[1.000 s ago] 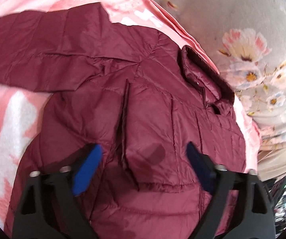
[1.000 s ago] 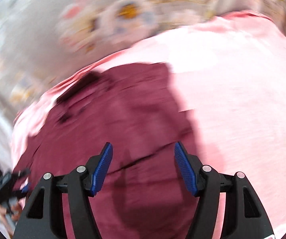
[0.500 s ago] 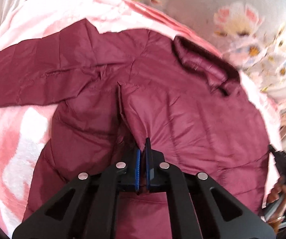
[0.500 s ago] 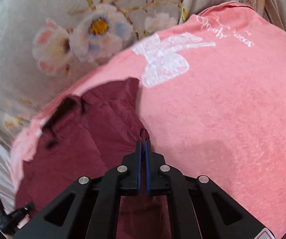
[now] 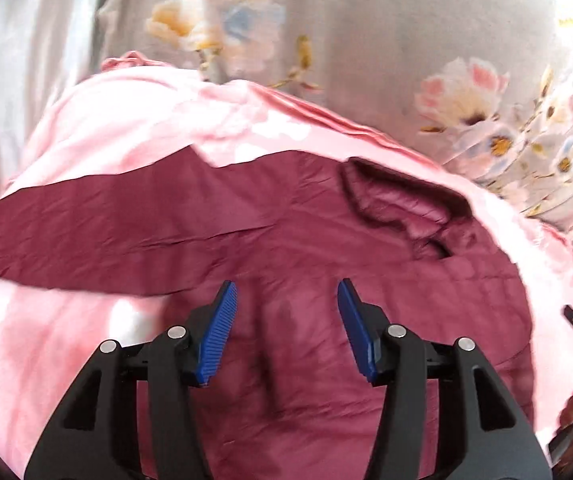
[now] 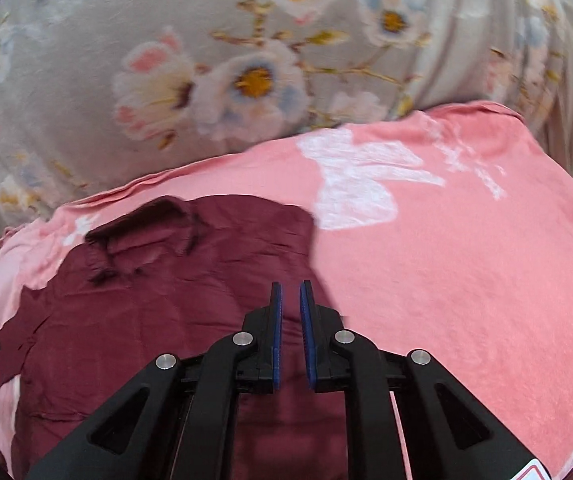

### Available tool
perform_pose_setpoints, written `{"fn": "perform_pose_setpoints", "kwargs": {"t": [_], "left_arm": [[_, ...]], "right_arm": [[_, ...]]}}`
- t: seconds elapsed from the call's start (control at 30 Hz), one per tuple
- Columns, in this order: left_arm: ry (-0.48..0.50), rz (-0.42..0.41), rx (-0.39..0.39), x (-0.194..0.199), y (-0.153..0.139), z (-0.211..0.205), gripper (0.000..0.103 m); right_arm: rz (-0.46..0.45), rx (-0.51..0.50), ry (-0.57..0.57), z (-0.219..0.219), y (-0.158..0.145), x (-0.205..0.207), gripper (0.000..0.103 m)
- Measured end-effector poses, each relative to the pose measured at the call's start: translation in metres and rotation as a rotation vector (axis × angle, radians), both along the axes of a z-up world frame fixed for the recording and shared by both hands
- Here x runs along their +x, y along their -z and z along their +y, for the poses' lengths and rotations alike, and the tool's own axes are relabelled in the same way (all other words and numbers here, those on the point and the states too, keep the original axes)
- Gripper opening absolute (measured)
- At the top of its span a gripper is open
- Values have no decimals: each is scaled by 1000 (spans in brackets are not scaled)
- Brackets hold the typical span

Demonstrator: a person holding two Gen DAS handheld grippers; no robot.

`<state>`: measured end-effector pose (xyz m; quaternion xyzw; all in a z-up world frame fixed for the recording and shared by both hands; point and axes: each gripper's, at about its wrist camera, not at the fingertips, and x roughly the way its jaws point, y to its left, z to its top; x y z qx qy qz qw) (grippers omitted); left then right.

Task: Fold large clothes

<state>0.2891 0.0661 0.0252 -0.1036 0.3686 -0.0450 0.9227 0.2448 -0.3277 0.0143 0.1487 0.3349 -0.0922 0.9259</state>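
Left view alone shows jacket [image 5: 326, 240] sleeve [image 5: 86, 232] outstretched (blurred) — right doesn't.

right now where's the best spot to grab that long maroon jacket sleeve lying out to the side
Judging from the left wrist view, grip the maroon puffer jacket's outstretched sleeve near its cuff end, coming from above at its lower edge: it lies flat and free on the pink blanket.

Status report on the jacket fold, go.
Left gripper open, just released. Right gripper opening, nothing held. Maroon quilted jacket flat on pink blanket, one sleeve spread. Nothing obstructing.
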Motion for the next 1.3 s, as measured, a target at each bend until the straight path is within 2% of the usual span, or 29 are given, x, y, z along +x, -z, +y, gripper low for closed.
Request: {"fn": "perform_pose_setpoints", "kwargs": {"t": [0.13, 0.23, 0.3, 0.5, 0.87, 0.93, 1.03, 1.1, 1.17, 1.23, 1.3], "left_arm": [[54, 47, 19, 22, 16, -35, 49], [75, 91, 35, 26, 36, -52, 47], [84, 118, 36, 25, 48, -55, 43], [91, 170, 53, 22, 76, -61, 43], [84, 110, 117, 13, 90, -71, 43], [86, 106, 92, 12, 88, -66, 43], [50, 86, -21, 1, 72, -35, 49], [-15, 39, -66, -11, 56, 2, 74], [-113, -9, -73, -21, 41, 47, 84], [-232, -26, -55, -26, 33, 104, 86], [-367, 8, -63, -25, 38, 170, 86]], "right_arm": [[38, -30, -112, 42, 11, 29, 12], [109, -19, -182, 66, 35, 42, 11], [143, -19, -203, 77, 47, 43, 10], [209, -34, -218, 88, 75, 38, 9], [203, -134, -211, 101, 88, 34, 6], [205, -148, -211, 103, 88, 34, 6], [201, -138, -213, 101, 87, 34, 6], [196, -130, -204, 99, 82, 29, 9], [179, -114, -191, 100, 74, 18, 15], [157, -86, -198, 103, 65, 3, 22], [137, -60, -209, 109, 57, -16, 27]]}}
